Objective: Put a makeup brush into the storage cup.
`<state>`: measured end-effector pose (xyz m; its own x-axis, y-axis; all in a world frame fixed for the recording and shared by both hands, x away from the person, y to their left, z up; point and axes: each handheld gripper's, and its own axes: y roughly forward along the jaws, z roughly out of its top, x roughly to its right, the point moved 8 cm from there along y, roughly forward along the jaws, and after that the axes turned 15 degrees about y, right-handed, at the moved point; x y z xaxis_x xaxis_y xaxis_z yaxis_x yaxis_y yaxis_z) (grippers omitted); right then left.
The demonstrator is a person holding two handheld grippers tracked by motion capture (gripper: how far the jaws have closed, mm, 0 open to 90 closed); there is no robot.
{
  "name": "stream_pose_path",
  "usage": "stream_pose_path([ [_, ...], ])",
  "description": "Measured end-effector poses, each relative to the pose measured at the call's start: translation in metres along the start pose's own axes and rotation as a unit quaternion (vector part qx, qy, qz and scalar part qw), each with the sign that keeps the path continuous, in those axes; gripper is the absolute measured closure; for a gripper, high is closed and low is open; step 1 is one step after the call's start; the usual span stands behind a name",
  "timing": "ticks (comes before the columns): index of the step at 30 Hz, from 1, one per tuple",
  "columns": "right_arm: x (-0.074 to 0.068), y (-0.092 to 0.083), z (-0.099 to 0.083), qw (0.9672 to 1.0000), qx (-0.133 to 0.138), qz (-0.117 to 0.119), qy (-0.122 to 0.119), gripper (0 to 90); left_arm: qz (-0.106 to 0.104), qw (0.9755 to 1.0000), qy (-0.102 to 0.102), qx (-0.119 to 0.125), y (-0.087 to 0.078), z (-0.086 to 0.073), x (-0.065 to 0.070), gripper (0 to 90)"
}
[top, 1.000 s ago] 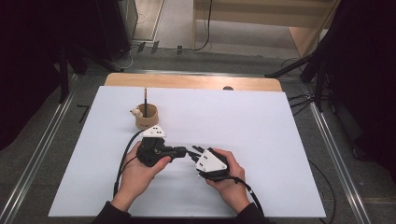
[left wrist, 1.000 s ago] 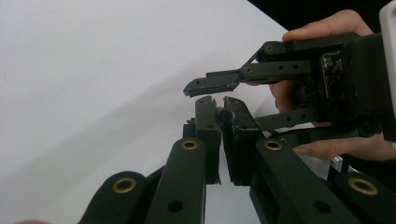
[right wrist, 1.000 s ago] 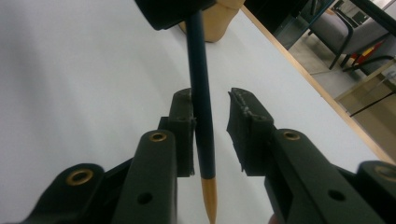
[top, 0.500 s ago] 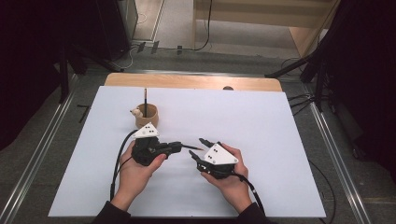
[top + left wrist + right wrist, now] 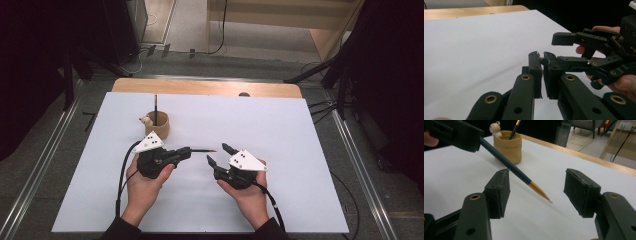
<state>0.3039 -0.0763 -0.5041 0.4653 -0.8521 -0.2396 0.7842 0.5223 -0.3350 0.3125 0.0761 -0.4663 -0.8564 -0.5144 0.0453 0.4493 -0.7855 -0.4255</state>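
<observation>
Cup toward the far left of the tabletop [image 5: 300, 150], both grippers nearer.
Left gripper [image 5: 186, 152] sits just before the cup [image 5: 159, 125]; its pencil [image 5: 202, 150] points right toward the right gripper [image 5: 220, 155].

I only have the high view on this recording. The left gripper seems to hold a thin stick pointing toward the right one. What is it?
Observer: A dark blue pencil with a tan sharpened tip, as the right gripper view shows.
Operator: Has the right gripper got hold of it?
Observer: No. The right gripper has just been opening; its pads stand apart on either side of the tip, not touching.
Operator: And the left gripper's hold?
Observer: The left gripper is shut on the pencil, whose blunt end pokes out between the pads.
</observation>
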Motion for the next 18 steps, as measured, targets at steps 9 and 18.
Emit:
stream_pose_path([
  [9,-0.0011,-0.0014,0.0009,0.9989,0.003,0.010,0.046,33.7,0.015,0.9996,0.011,0.020,-0.0006,0.0012,0.0005,86.0],
  [18,-0.0011,-0.0023,0.0025,0.9964,0.009,0.016,0.083,30.0,0.028,0.9989,0.012,0.035,-0.0016,0.0001,-0.0023,86.1],
])
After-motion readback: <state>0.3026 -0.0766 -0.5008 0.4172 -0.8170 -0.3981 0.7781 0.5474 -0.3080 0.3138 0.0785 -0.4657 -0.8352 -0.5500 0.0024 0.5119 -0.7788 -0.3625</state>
